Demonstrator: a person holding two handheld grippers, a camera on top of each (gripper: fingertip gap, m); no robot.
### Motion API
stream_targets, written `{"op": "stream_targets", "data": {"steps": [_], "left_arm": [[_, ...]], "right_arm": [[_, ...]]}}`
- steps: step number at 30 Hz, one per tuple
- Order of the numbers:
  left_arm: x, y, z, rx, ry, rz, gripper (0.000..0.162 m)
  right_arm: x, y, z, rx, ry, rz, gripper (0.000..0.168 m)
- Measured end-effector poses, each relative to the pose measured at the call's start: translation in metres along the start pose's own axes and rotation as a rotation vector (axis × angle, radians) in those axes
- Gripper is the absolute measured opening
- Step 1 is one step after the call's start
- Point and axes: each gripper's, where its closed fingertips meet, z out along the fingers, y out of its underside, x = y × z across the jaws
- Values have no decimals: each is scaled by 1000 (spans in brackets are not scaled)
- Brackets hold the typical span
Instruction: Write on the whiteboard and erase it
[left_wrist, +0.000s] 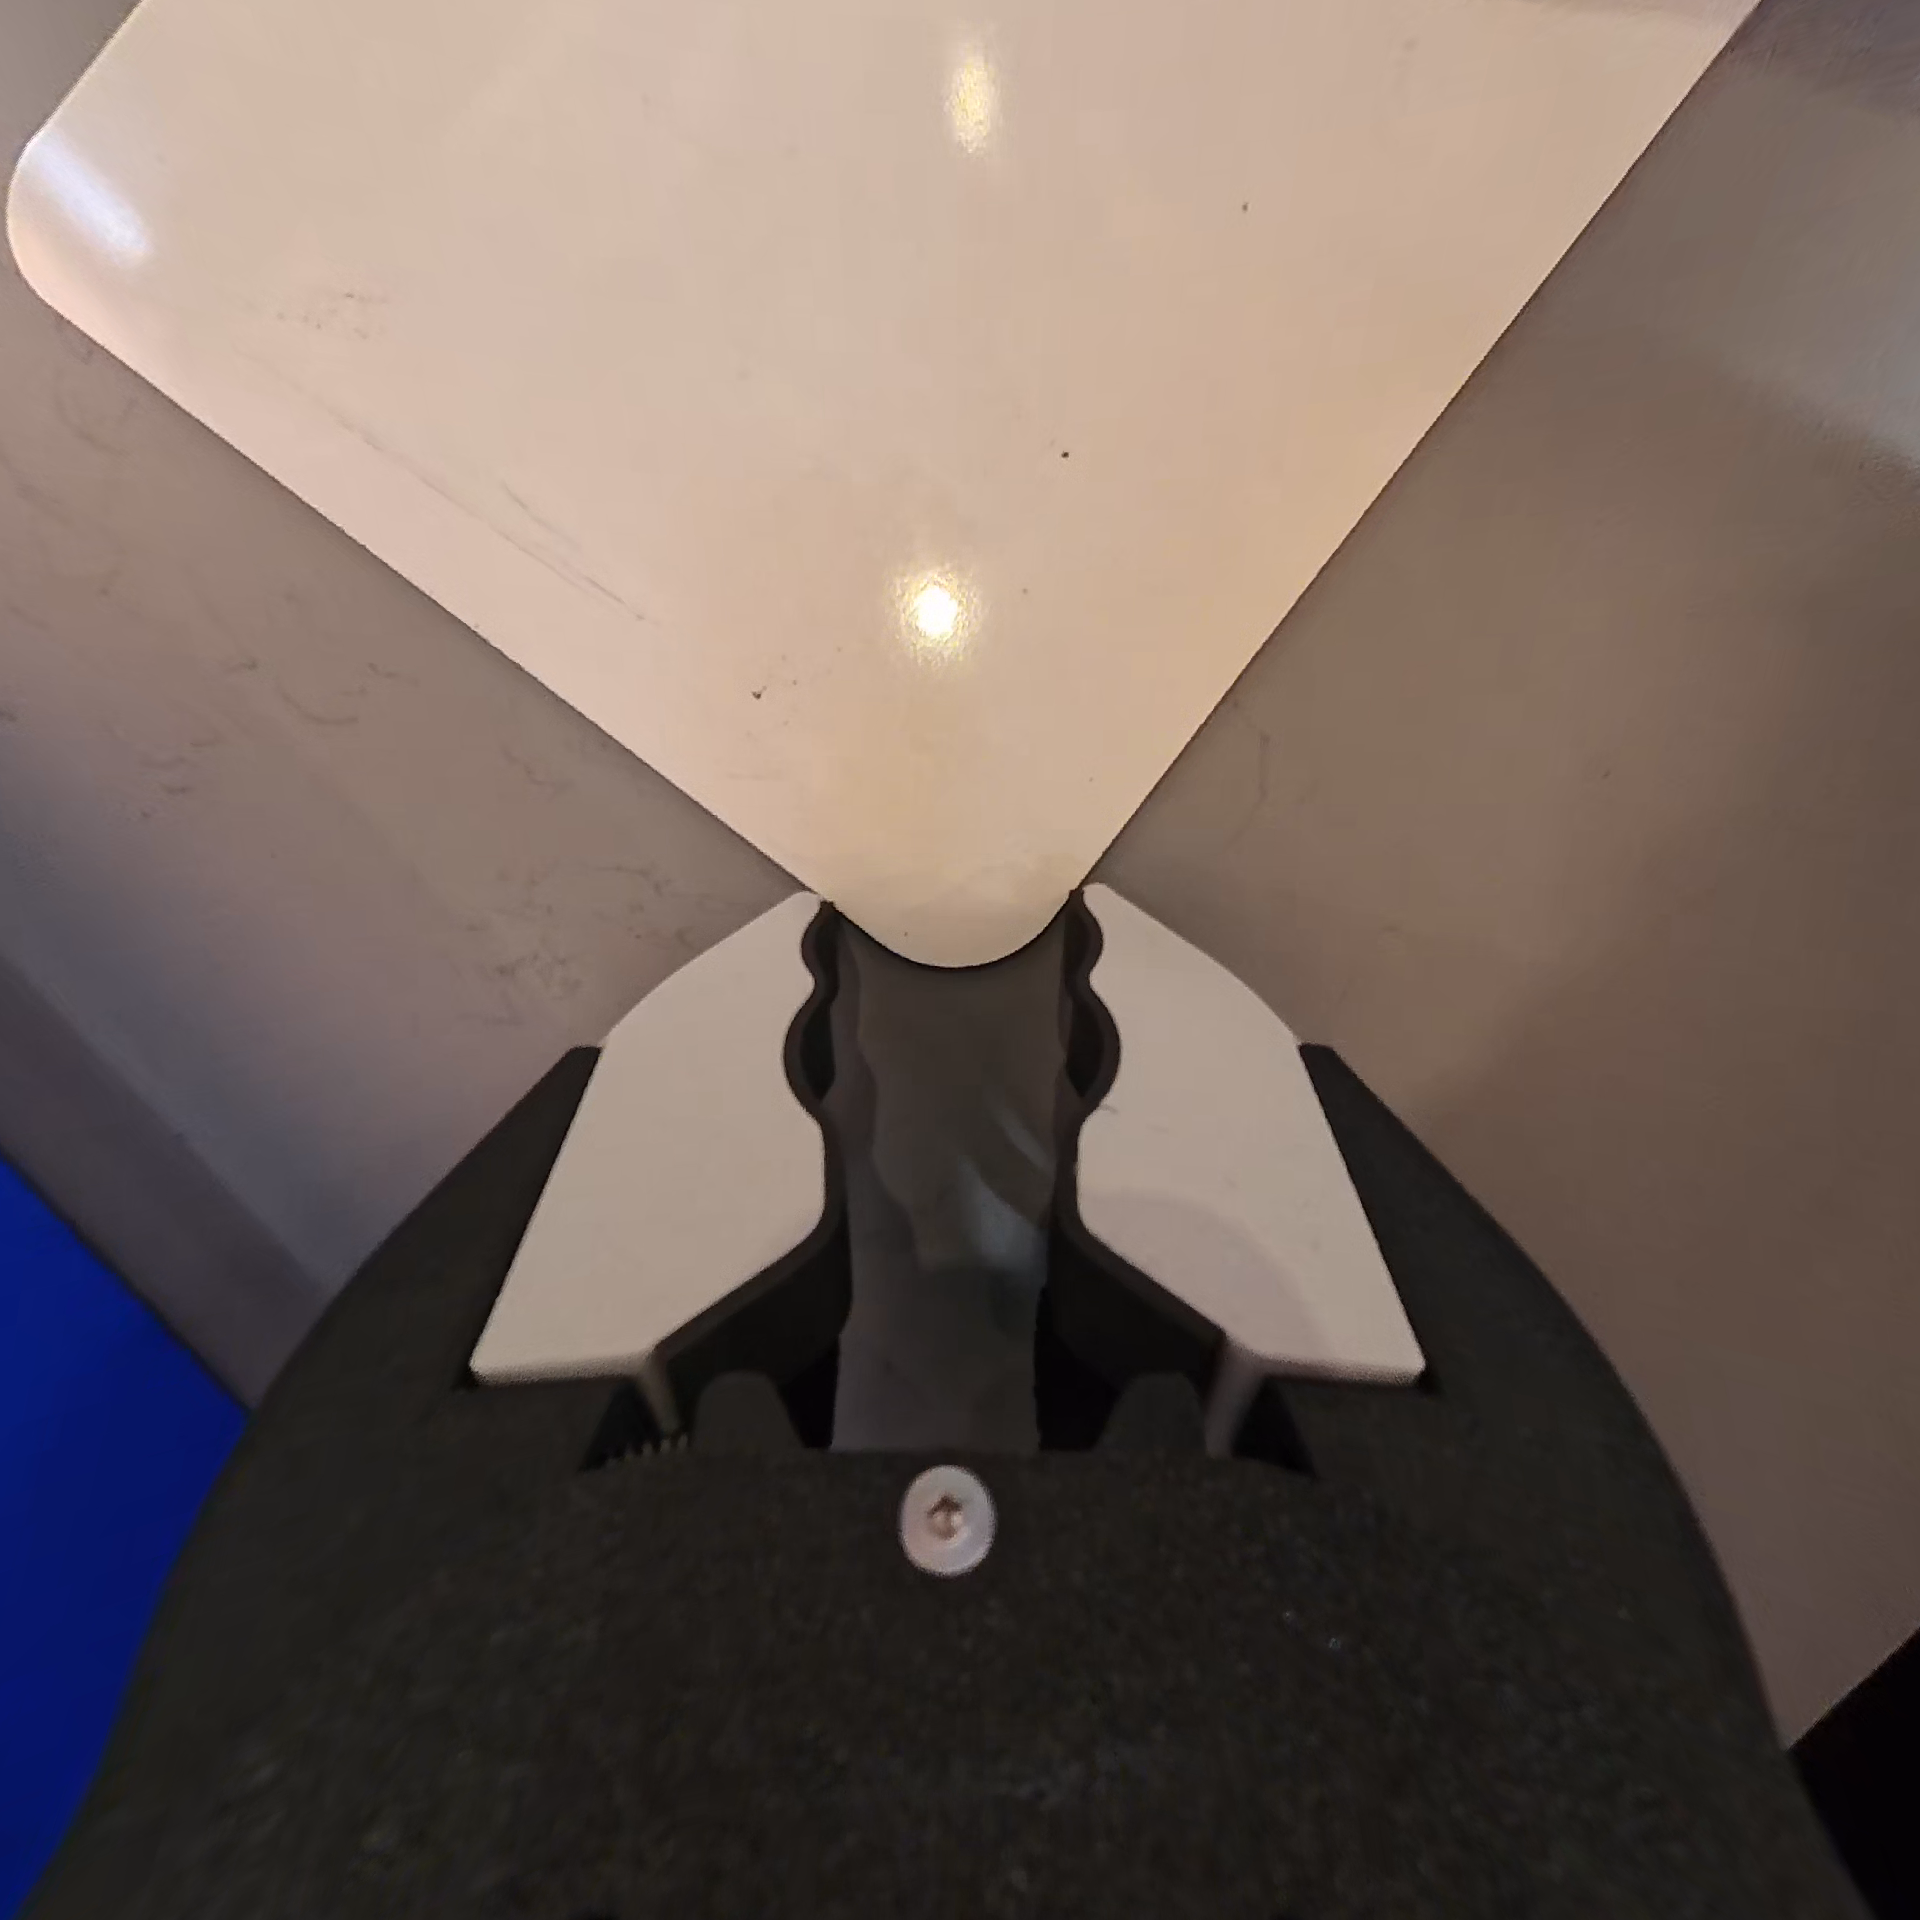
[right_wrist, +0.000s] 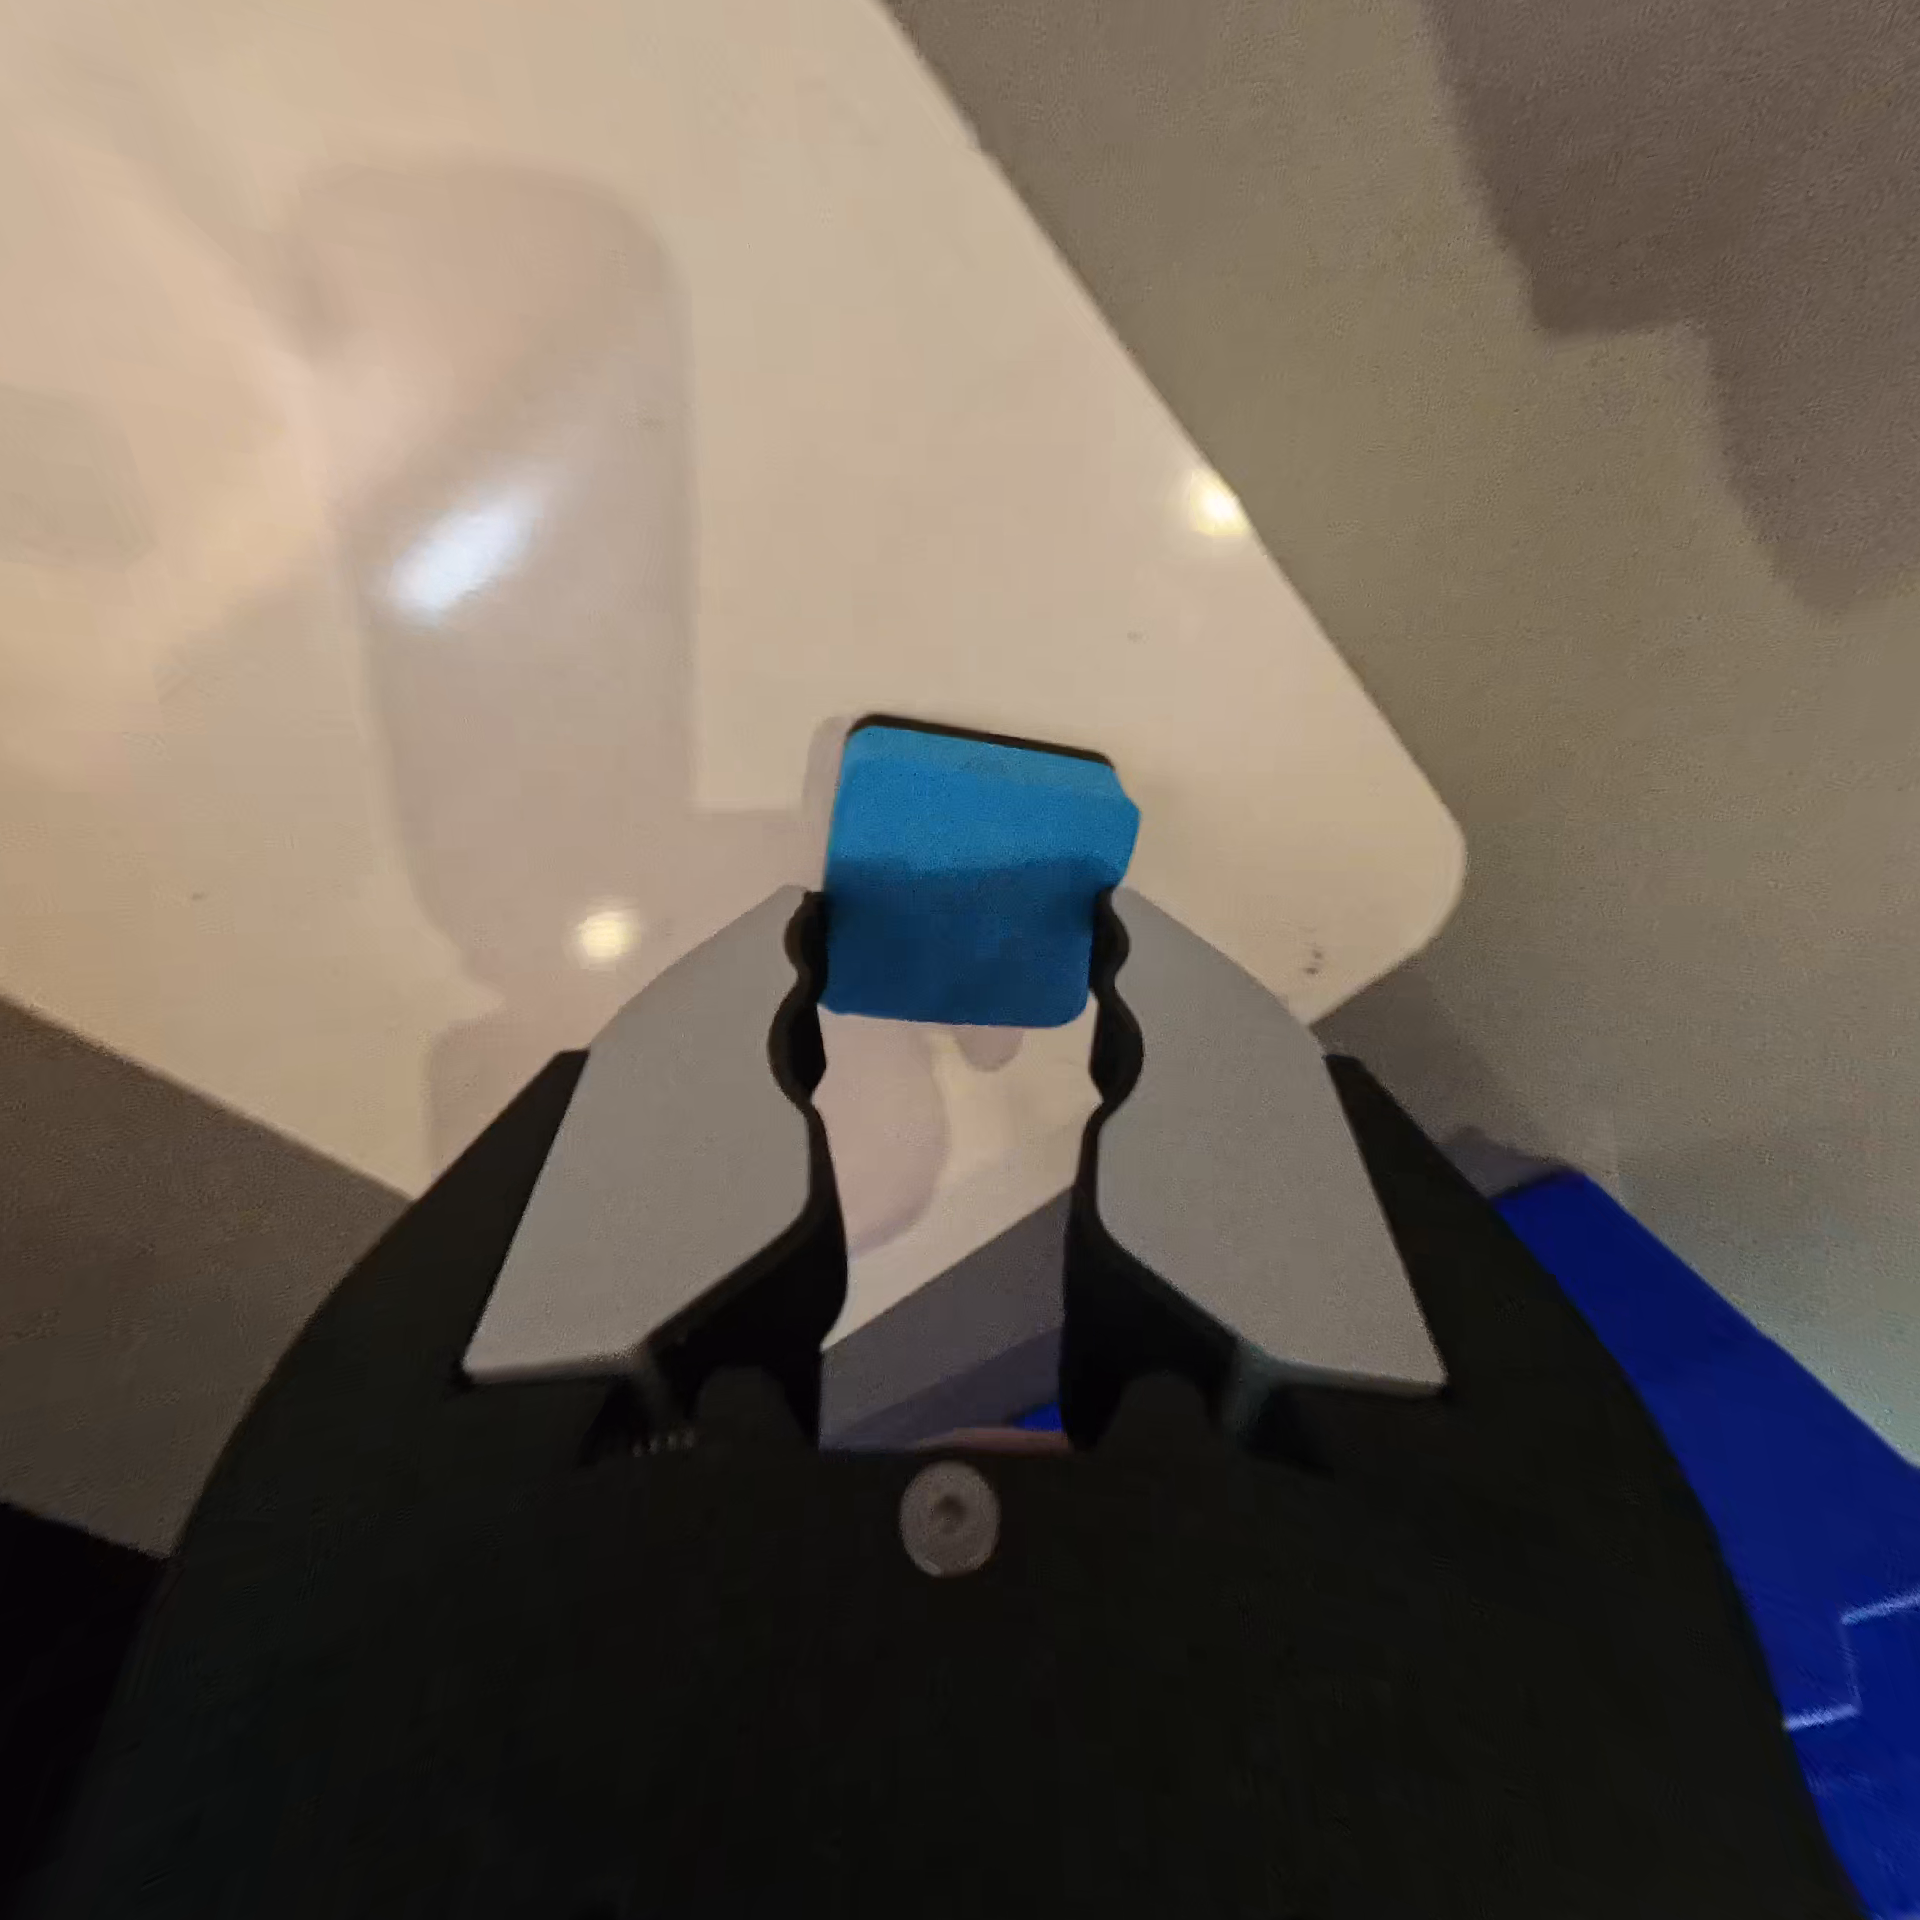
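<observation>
A white whiteboard (left_wrist: 831, 364) with rounded corners lies flat on a grey table (left_wrist: 260, 779). It carries only faint grey smudges and a few dark specks. My left gripper (left_wrist: 951, 925) is closed against the board's near corner, its fingertips touching the two edges. In the right wrist view my right gripper (right_wrist: 956, 935) is shut on a blue foam eraser (right_wrist: 966, 862), whose dark underside rests on the whiteboard (right_wrist: 727, 364) near its right corner. That view is blurred.
A bright blue surface (left_wrist: 94, 1403) lies at the table's lower left edge and shows at the lower right of the right wrist view (right_wrist: 1714, 1403). Dark shadows (right_wrist: 1714, 312) fall on the table beyond the board.
</observation>
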Motion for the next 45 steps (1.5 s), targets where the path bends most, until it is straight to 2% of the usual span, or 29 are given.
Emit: {"op": "stream_targets", "data": {"steps": [2,7,11,15,18,21,22,25,27,31,36,42,43,45], "left_arm": [[0,0,0,2,2,-1,41],[0,0,0,5,1,-2,41],[0,0,0,2,2,-1,41],[0,0,0,1,0,-2,41],[0,0,0,2,0,-3,42],[0,0,0,2,4,-2,42],[0,0,0,5,5,-1,42],[0,0,0,7,2,0,41],[0,0,0,4,0,-1,41],[1,0,0,5,2,0,40],[0,0,0,1,2,0,41],[0,0,0,0,2,-2,41],[0,0,0,1,1,-2,40],[1,0,0,4,-1,0,40]], "right_arm": [[-17,-3,-4,-15,-49,-62,49],[60,11,-17,-29,111,100,49],[69,19,3,-78,119,84,49],[44,22,3,-43,109,58,49],[8,32,0,-24,96,-16,49],[-43,27,-6,56,-8,-111,49],[-43,28,-9,57,12,-107,49],[10,40,-26,33,150,30,48],[39,51,-25,-8,160,131,49],[45,58,0,-84,173,134,49],[5,56,0,-82,134,121,49],[-121,0,-12,110,-121,-87,49],[-116,-3,-15,115,-75,-101,49],[-77,2,-26,111,35,-62,49]]}}
